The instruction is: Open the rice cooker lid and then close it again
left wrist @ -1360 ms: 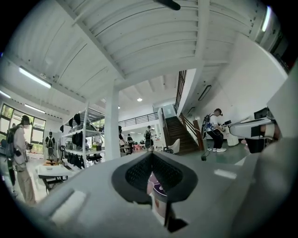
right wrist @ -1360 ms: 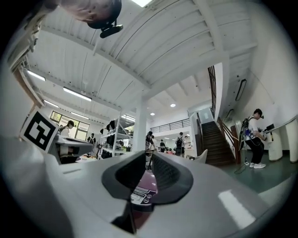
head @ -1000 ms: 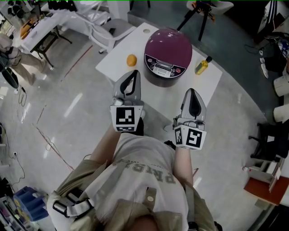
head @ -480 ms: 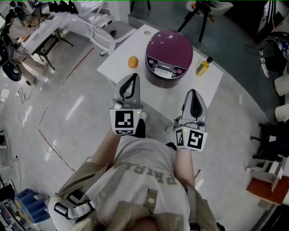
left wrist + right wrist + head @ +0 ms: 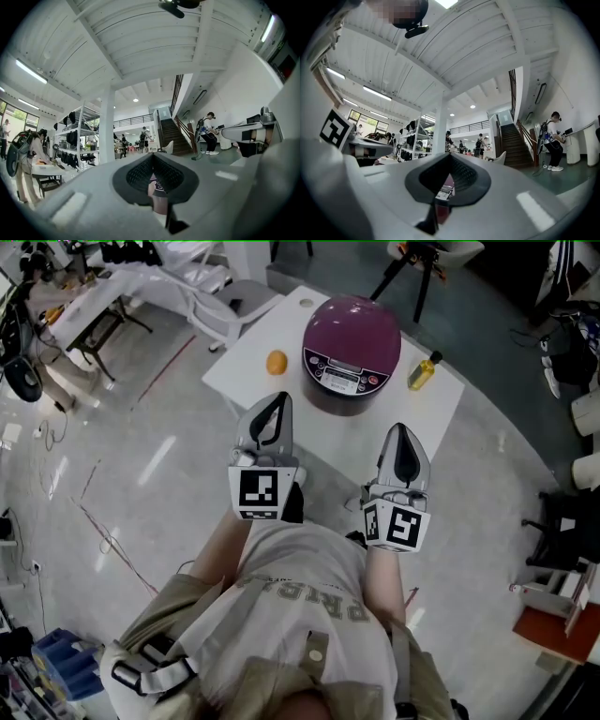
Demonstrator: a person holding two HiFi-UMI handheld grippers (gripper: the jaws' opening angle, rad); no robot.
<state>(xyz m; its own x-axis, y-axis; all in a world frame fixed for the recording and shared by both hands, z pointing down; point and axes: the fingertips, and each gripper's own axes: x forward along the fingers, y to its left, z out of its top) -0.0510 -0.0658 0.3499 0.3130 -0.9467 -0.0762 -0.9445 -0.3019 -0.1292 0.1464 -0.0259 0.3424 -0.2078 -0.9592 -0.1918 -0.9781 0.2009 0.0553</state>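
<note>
A purple rice cooker (image 5: 352,338) with its domed lid down stands on a white table (image 5: 427,423); its control panel (image 5: 345,379) faces me. My left gripper (image 5: 277,399) is held before the table's near edge, shut and empty, pointing at the cooker's left side. My right gripper (image 5: 401,431) hovers over the table's near edge, also shut and empty, a short way in front of the cooker. In the left gripper view the closed tips (image 5: 153,157) leave a slit showing the cooker (image 5: 158,186). The right gripper view shows its closed tips (image 5: 451,158) and the panel (image 5: 443,192) below them.
An orange (image 5: 276,363) lies on the table left of the cooker. A yellow oil bottle (image 5: 423,373) stands to its right. A tripod (image 5: 412,268) is behind the table, chairs and benches (image 5: 141,287) at the far left, boxes (image 5: 553,601) at the right.
Both grippers stay where they were, still shut. A person by the benches at the far left has walked out of the head view.
</note>
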